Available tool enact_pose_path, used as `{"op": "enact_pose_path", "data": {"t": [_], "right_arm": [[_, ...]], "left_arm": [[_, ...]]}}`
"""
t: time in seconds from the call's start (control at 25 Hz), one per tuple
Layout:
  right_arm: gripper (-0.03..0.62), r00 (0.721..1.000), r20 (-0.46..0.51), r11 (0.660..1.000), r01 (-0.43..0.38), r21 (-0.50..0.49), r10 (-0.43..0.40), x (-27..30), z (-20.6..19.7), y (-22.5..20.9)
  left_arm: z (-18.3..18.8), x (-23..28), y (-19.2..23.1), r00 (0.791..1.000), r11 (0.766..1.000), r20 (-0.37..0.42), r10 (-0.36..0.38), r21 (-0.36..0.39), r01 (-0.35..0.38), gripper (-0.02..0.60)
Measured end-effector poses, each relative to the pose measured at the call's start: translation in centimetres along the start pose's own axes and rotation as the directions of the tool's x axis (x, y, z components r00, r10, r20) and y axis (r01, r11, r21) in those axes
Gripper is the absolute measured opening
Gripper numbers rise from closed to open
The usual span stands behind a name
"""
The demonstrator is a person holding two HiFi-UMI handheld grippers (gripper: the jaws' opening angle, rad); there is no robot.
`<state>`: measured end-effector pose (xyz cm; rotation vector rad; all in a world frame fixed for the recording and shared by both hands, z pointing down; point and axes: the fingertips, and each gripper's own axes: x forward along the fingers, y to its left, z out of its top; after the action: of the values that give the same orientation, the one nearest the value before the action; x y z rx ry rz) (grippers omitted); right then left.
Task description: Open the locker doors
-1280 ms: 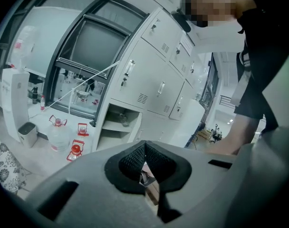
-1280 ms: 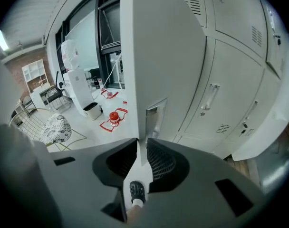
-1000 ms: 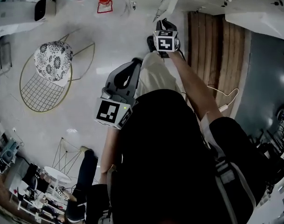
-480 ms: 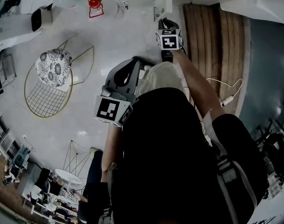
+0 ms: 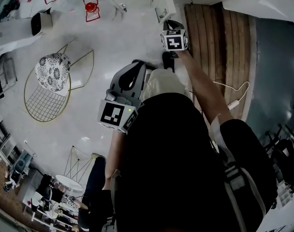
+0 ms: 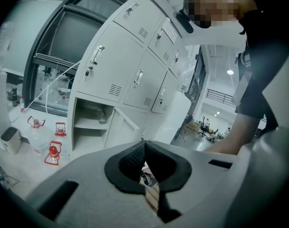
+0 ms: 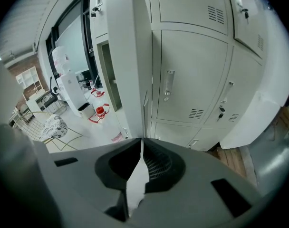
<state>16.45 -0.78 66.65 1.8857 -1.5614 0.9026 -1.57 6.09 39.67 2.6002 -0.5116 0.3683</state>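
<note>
A bank of white lockers [image 7: 192, 70] stands ahead, most doors closed. One tall white door [image 7: 128, 56] swings out toward me, and its thin edge runs down between the pads of my right gripper [image 7: 140, 146]. Those jaws are closing, and the pads touch the edge. From the head view, the right gripper [image 5: 171, 25] reaches forward to that door [image 5: 162, 1]. My left gripper [image 5: 136, 67] hangs low by my hip, and its pads [image 6: 130, 158] meet at the tips on nothing. A bottom compartment [image 6: 90, 122] stands open, its door [image 6: 123, 125] ajar.
A gold wire chair with a patterned cushion [image 5: 52, 71] stands at the left. Red lantern-like objects [image 5: 90, 6] sit on the floor by the lockers. Wooden planks [image 5: 219, 47] lie to the right, crossed by a white cable [image 5: 234, 100]. A water dispenser [image 7: 71, 87] stands beyond the door.
The right gripper has kept at the door's edge and crept slightly forward. The door and lockers have slid left in the head view. The left gripper has barely moved.
</note>
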Motion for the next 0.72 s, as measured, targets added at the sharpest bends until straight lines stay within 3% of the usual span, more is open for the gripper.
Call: {"op": "enact_pose_path", "data": {"t": [0.72], "right_arm": [[0.016, 1.000, 0.013, 0.995, 0.000, -0.101, 0.001, -0.6, 0.0, -4.9]], "left_arm": [[-1.0, 1.2, -4.1, 0.994, 0.995, 0.041, 0.098, -0.024, -0.097, 0.015]]}}
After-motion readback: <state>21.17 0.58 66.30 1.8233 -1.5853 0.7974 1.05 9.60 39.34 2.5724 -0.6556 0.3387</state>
